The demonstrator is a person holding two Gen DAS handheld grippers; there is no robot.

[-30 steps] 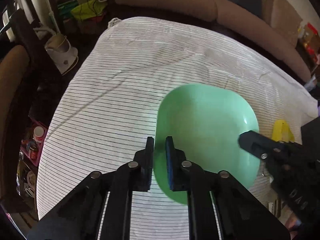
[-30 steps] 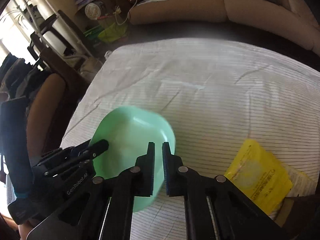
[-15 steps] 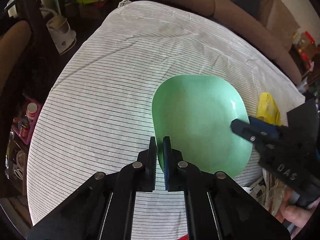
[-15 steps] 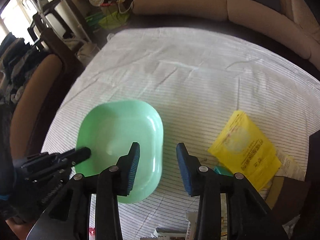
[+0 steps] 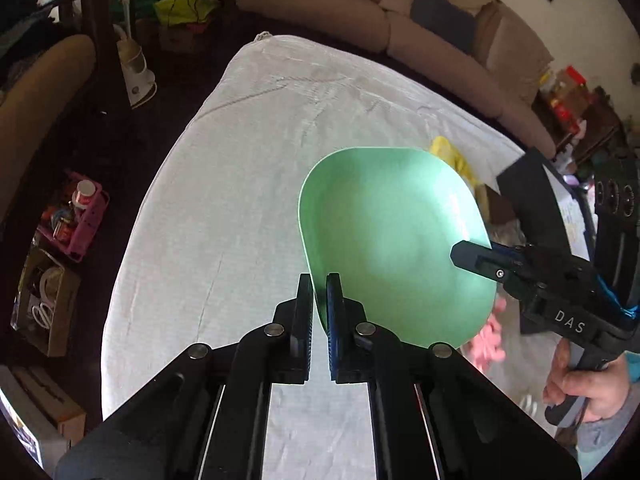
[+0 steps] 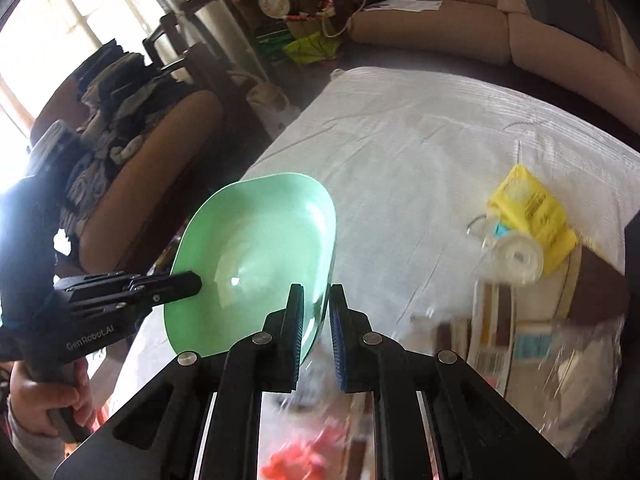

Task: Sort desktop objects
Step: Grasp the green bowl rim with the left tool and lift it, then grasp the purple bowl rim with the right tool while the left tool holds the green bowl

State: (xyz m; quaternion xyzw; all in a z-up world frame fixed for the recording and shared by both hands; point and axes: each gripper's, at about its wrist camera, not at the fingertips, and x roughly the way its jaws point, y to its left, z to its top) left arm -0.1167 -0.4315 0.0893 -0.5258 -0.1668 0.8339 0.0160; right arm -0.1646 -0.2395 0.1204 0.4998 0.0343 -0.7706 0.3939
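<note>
White-clothed table point(image 5: 224, 208), sofa behind. Green tray point(image 5: 392, 240) lifted above cloth, 2 grips: left gripper point(image 5: 318, 300) clamps its near rim, right gripper point(image 6: 316, 312) has just closed on the opposite rim (clutter lies right of tray).

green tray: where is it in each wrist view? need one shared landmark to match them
Left wrist: green tray fills centre-right, its near-left rim between this camera's own fingers.
Right wrist: green tray sits left of centre, its right rim between this camera's own fingers.
Shared landmark: the yellow packet on the white cloth, past the tray's right side in both views.
</note>
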